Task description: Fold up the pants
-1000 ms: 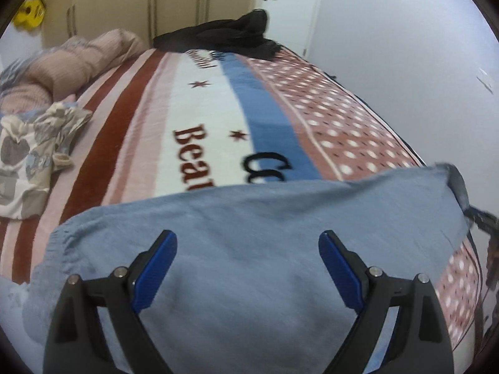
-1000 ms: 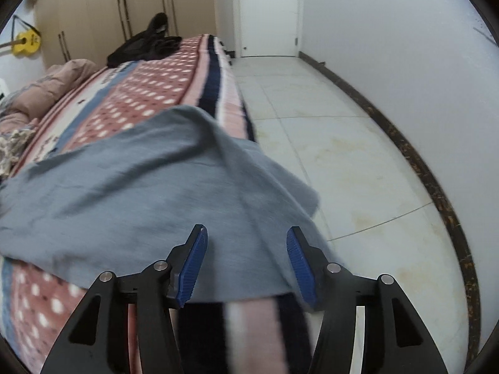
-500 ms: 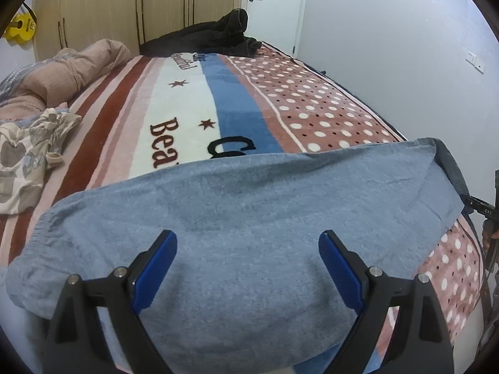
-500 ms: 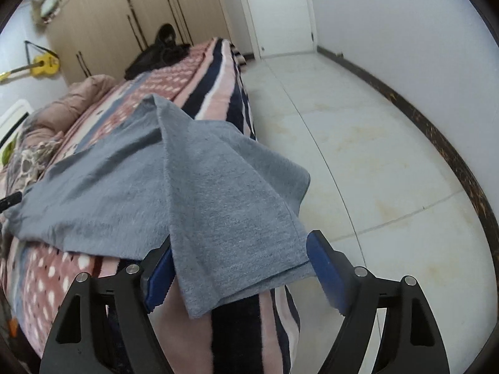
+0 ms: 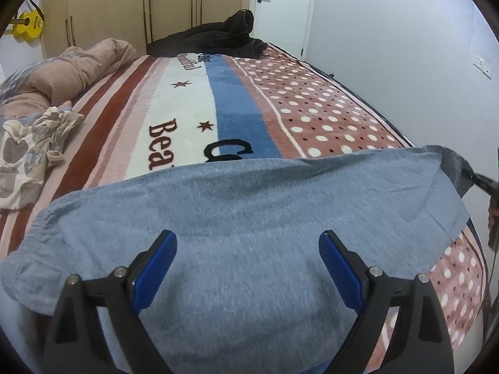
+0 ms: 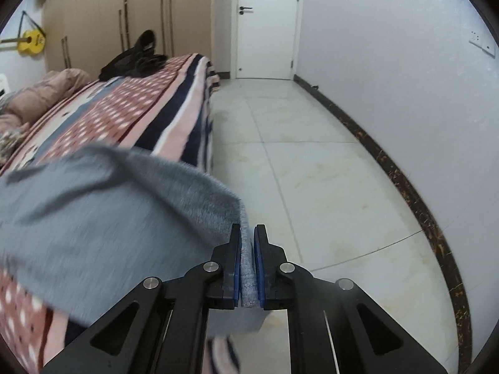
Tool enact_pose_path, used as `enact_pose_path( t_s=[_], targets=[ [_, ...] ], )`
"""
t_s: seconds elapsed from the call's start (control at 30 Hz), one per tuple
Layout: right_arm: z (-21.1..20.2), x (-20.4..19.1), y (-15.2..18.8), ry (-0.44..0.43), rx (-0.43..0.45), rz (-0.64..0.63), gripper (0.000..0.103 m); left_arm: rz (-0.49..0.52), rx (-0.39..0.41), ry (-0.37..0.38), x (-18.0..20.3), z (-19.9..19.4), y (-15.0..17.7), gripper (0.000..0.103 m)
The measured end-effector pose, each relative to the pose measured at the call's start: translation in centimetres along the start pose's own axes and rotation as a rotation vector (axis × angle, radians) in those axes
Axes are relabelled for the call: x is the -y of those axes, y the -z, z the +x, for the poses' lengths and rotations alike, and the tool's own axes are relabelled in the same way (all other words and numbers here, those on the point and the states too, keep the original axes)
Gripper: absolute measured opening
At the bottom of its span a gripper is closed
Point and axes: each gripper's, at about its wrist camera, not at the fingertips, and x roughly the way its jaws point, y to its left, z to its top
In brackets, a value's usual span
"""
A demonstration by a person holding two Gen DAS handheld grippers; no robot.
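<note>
White walls [image 6: 389, 62], pale tiled floor [image 6: 312, 162], white door [image 6: 265, 25], beige wardrobes [image 5: 124, 6] behind the bed [image 5: 193, 99].

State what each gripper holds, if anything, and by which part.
The right gripper is shut on the grey pants, having just closed on their edge at the bedside. The left gripper is open above the pants, holding nothing.
</note>
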Motion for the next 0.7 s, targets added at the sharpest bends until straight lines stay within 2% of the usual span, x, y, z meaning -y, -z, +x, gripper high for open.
enact_pose_path(
  t_s=[0.1,0.27,0.3,0.33,0.4,0.47,0.53,0.6,0.63,0.7],
  targets=[
    [1.7,0.9,-2.2,0.030,-0.008,-0.004,0.003,-0.012,-0.001,-0.013,-0.4,0.6,-0.6,0.091],
    [6.8,0.6,-3.3,0.042,-0.114,-0.017,0.003,-0.032,-0.005,-0.027,-1.3,1.8,-1.2,0.091],
    [8.1,0.2,-3.1,0.044,-0.147,-0.023,0.008,-0.035,-0.007,-0.028,-1.4,2.0,-1.2,0.091],
    [8.8,-0.1,-2.9,0.047,-0.165,-0.025,0.025,-0.037,-0.012,-0.028,-1.6,2.2,-1.3,0.091],
    [9.4,-0.5,-2.6,0.061,-0.174,-0.022,0.045,-0.032,-0.017,-0.031,-1.8,2.4,-1.4,0.091],
    [8.8,-0.3,-2.8,0.049,-0.149,0.019,0.045,-0.023,-0.010,-0.038,-2.0,2.2,-1.5,0.091],
    [6.9,-0.2,-3.0,-0.031,-0.092,0.094,0.045,-0.027,0.012,-0.040,-2.3,1.9,-1.6,0.094],
    [4.8,-0.5,-3.3,-0.177,-0.043,0.149,0.045,-0.050,0.033,-0.013,-2.4,1.5,-1.6,0.094],
    [4.1,-1.1,-3.3,-0.258,-0.032,0.156,0.045,-0.059,0.037,0.002,-2.4,1.4,-1.6,0.094],
    [3.4,-2.9,-3.3,-0.352,-0.037,0.129,0.045,-0.069,0.042,0.019,-2.1,1.3,-1.6,0.094]
  ],
)
